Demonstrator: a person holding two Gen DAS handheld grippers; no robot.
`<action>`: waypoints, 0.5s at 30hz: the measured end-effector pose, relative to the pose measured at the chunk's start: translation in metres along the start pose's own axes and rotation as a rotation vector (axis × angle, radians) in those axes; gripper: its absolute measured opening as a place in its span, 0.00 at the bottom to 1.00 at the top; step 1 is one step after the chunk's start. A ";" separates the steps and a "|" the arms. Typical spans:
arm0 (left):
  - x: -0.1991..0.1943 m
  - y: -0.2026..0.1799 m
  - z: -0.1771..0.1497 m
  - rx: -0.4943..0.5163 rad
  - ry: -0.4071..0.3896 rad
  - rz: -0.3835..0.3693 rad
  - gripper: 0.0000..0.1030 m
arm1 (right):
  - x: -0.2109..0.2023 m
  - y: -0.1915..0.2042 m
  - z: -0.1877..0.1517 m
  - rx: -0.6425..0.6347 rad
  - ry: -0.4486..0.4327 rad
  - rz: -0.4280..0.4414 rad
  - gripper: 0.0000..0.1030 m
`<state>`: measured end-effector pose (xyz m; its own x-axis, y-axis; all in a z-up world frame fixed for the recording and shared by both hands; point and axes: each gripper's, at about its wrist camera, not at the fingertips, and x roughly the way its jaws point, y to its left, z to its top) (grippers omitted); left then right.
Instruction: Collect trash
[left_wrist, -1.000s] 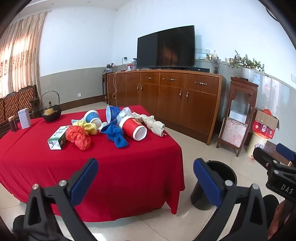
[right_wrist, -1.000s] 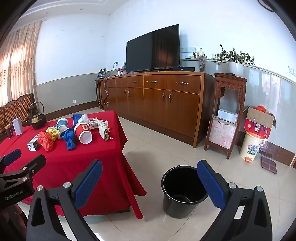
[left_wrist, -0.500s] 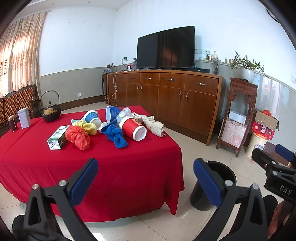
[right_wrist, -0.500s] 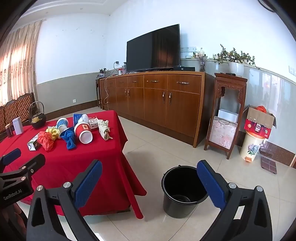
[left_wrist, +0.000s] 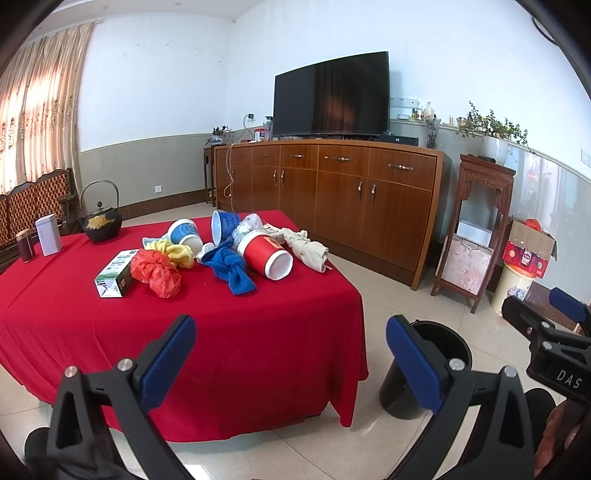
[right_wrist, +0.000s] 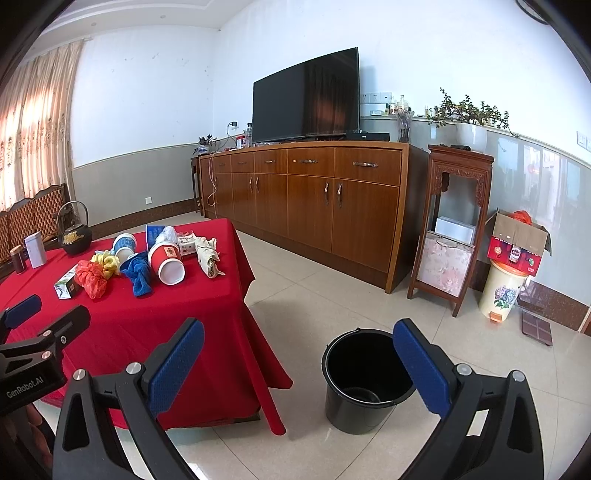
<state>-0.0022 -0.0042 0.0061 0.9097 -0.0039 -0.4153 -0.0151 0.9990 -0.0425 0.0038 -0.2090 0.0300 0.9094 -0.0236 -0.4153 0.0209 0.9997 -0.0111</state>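
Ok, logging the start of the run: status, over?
Left gripper and right gripper open, empty. Trash pile untouched on table. Bucket empty, nothing blocking.

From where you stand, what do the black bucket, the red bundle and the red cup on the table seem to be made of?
Black bucket: probably plastic, smooth with a slight sheen, thin wire handle. Red bundle: thin plastic bag, crinkled, glossy, knotted. Red cup: looks like coated paper, matte white inside; it could be plastic.
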 end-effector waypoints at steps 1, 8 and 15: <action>0.002 0.003 -0.002 -0.001 -0.001 0.002 1.00 | 0.000 0.000 0.000 0.000 0.001 0.000 1.00; 0.004 0.000 -0.002 -0.004 0.000 0.003 1.00 | 0.000 0.000 0.000 0.000 -0.001 0.000 1.00; 0.000 0.001 -0.003 -0.002 -0.003 0.000 1.00 | 0.000 0.000 0.000 -0.001 -0.001 0.000 1.00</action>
<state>-0.0041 -0.0035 0.0033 0.9110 -0.0035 -0.4124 -0.0160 0.9989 -0.0437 0.0033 -0.2088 0.0298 0.9099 -0.0232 -0.4141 0.0199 0.9997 -0.0122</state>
